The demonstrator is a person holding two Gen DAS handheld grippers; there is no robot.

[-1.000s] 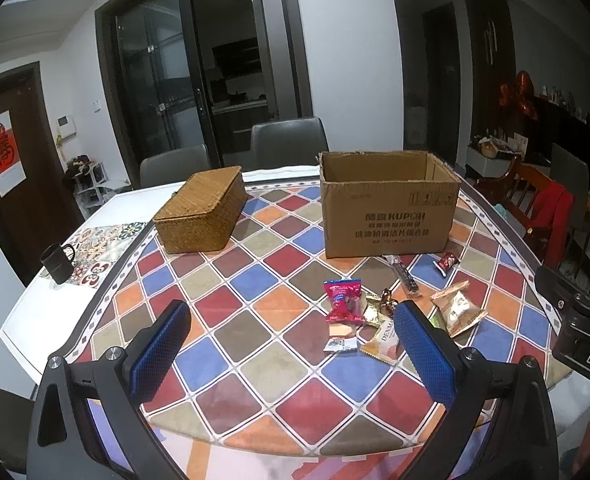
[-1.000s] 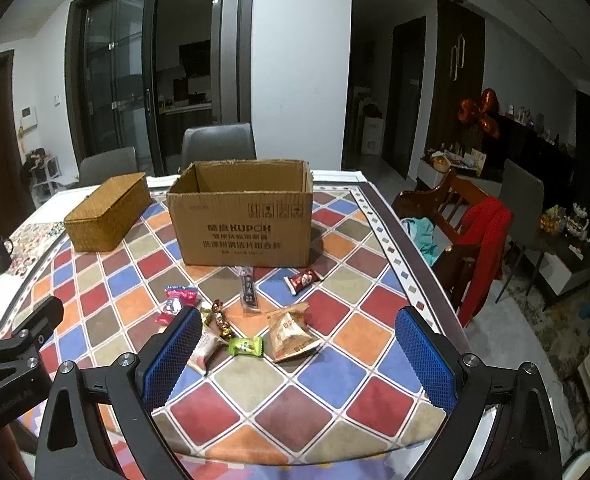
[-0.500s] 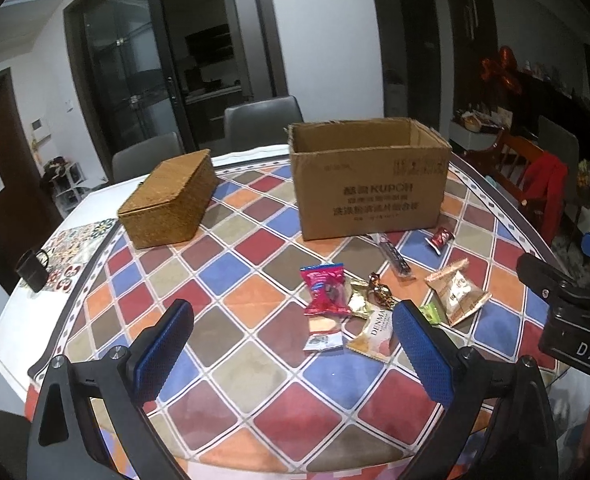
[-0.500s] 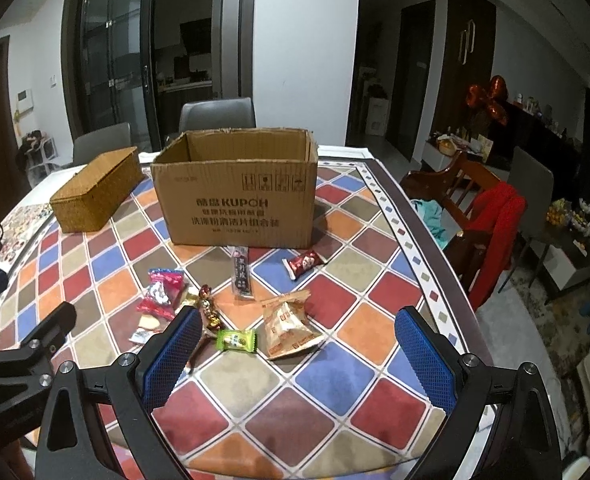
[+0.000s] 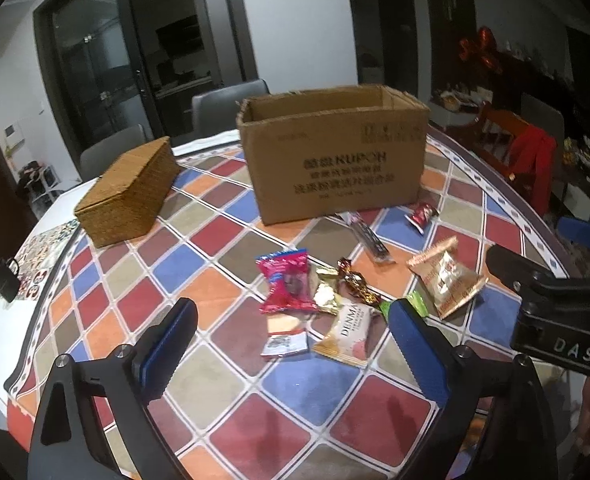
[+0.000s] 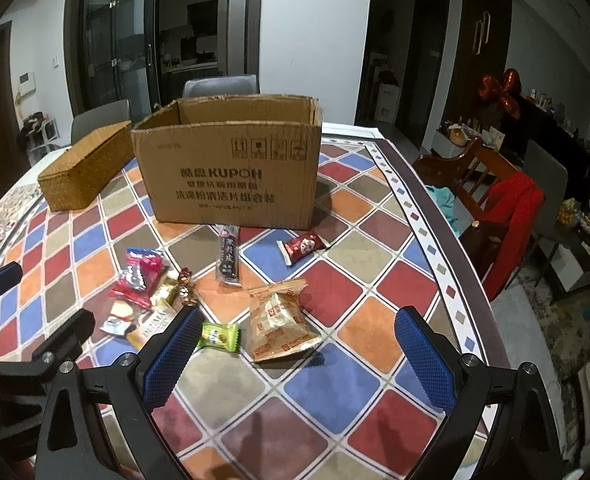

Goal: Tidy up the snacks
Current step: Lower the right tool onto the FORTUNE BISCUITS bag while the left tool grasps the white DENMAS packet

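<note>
Both grippers hung above the near part of a table covered in a cloth of coloured diamonds (image 6: 327, 376), each pointing down and forward at a scatter of snacks. The left gripper (image 5: 291, 344) had its blue pads spread wide, having just closed a little, with nothing pressed between them; beyond its tips lay a pink packet (image 5: 285, 282), a gold-wrapped sweet (image 5: 327, 294), a dark twisted candy (image 5: 355, 280), a beige DUNMA packet (image 5: 349, 334) and a small white-and-orange wrapper (image 5: 285, 338). The right gripper (image 6: 299, 344) also stood wide apart and held nothing; a green candy (image 6: 219, 336) lay just beside its left pad, and a tan biscuit bag (image 6: 279, 318) sat between the fingers' lines, farther off. A long black stick pack (image 6: 228, 254) and a red wrapper (image 6: 303, 245) lay nearer an open cardboard box (image 6: 231, 172) at the table's middle. A woven lidded basket (image 6: 85, 166) stood to the box's left, apart from it.
</note>
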